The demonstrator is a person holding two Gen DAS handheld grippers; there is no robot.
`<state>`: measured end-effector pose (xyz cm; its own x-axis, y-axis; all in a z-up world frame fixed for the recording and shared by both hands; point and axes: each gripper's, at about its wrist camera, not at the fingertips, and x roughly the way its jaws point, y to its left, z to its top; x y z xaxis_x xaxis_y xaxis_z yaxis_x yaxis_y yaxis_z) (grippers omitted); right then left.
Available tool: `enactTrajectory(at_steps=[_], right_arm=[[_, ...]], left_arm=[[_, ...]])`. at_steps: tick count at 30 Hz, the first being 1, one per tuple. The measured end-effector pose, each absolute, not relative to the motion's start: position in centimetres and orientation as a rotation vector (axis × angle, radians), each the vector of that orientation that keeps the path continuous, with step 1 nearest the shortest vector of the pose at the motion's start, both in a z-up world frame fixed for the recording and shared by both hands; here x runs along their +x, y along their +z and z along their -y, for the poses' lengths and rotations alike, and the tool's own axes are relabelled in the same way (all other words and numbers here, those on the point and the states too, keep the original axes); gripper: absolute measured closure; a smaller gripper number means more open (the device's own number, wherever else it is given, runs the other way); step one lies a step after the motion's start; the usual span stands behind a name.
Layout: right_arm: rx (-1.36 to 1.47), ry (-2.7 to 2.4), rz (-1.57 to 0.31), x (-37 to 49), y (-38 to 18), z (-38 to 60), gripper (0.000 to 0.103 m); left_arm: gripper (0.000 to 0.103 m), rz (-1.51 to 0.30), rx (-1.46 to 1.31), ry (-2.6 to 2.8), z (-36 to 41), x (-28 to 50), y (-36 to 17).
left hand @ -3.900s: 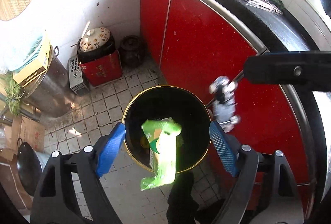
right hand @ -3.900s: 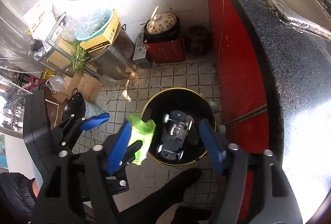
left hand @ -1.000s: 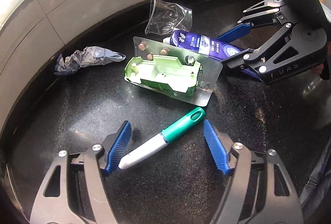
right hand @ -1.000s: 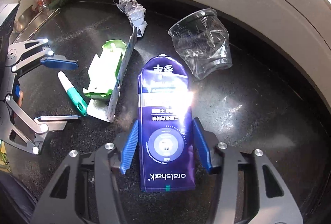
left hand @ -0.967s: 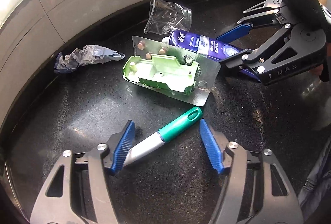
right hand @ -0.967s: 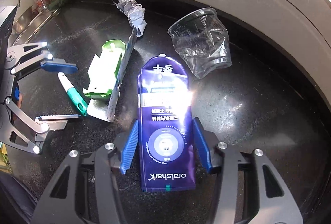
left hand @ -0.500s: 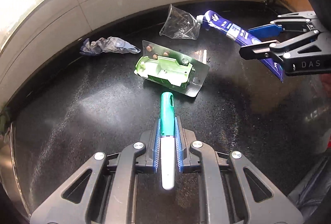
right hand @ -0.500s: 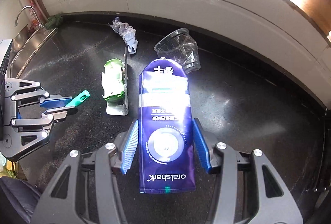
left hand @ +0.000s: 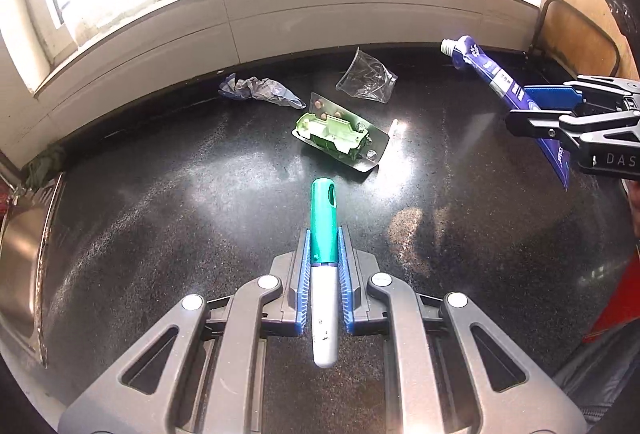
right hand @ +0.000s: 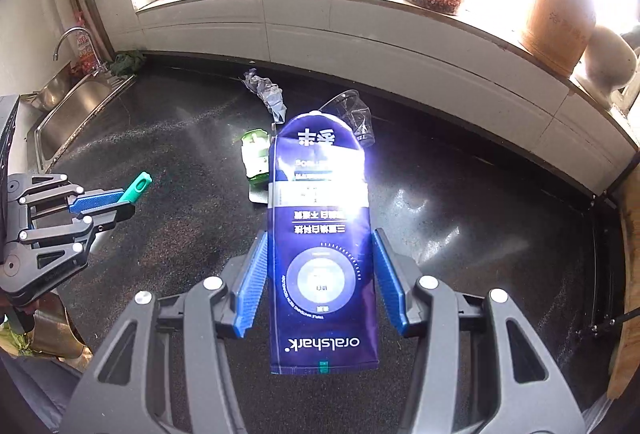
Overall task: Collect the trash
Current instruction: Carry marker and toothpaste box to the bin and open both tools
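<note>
My left gripper [left hand: 323,266] is shut on a green-capped white marker [left hand: 323,234] and holds it above the black counter [left hand: 160,234]. My right gripper [right hand: 320,274] is shut on a flat purple toothpaste tube [right hand: 322,234], lifted off the counter; the tube also shows in the left wrist view [left hand: 496,73]. On the counter lie a green plastic blister pack [left hand: 340,137], a crushed clear cup [left hand: 366,79] and a crumpled grey-blue wrapper [left hand: 260,89]. The left gripper shows in the right wrist view [right hand: 104,205] at the left.
A steel sink [right hand: 76,105] with a tap is at the counter's left end. A white tiled sill [right hand: 360,17] behind the counter carries bottles and jars. A wooden board [left hand: 580,41] stands at the far right.
Both grippers have risen higher above the counter with the marker and the tube held in them. The trash on the counter looks smaller and farther away.
</note>
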<state>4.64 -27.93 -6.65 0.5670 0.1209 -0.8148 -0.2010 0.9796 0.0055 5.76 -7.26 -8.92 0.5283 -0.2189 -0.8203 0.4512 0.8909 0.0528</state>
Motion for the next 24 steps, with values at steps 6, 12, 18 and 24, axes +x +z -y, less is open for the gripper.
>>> enactTrajectory(at_steps=[6,12,18,24], right_arm=[[-0.132,0.243,-0.907,3.5,-5.1,25.5,0.052],[-0.154,0.403,-0.877,3.2,-3.2,19.5,0.052],[-0.247,0.657,-0.872,1.9,-2.4,9.8,0.052],[-0.336,0.929,-0.887,-1.1,-3.0,-1.7,0.052]], left_arm=[[0.090,-0.904,0.218,-0.339,5.2,4.3,-7.3],[0.090,-0.887,0.129,-0.173,-0.1,1.5,-5.4],[0.090,-0.886,0.011,0.045,-7.4,-3.1,-4.2],[0.090,-0.905,-0.112,0.304,-15.6,-9.7,-4.4]])
